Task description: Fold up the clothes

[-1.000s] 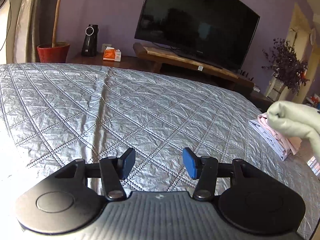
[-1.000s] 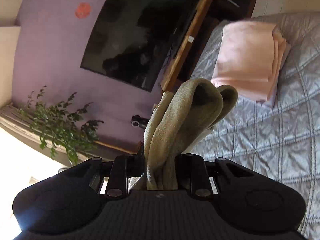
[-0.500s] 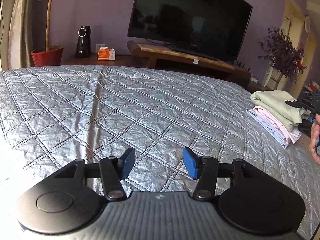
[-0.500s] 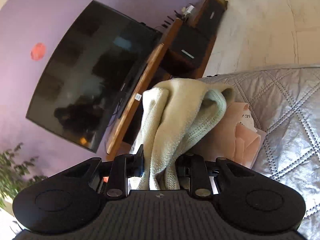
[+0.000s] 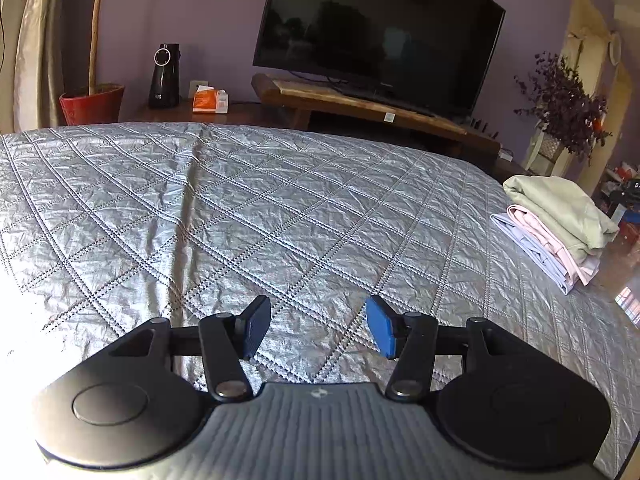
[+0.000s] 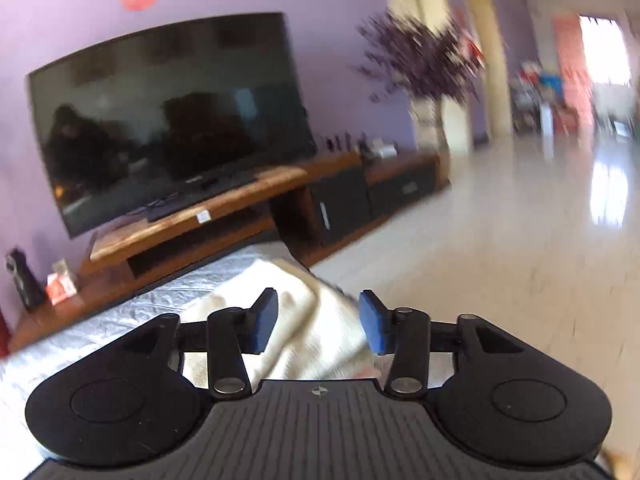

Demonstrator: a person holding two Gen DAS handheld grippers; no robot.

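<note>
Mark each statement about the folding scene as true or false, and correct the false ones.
1. The green garment lies on top of the pile of folded clothes. True.
2. The left gripper holds a piece of cloth. False: its jaws stand open with nothing between them, above the quilted cover.
3. The right gripper is clamped on the green garment. False: its jaws have just been opening, and the pads stand apart from the cloth below them.
4. The pile sits near the right edge of the cover, as the left wrist camera shows it. True.
5. The television is switched on and showing a picture. False: its screen is dark.
</note>
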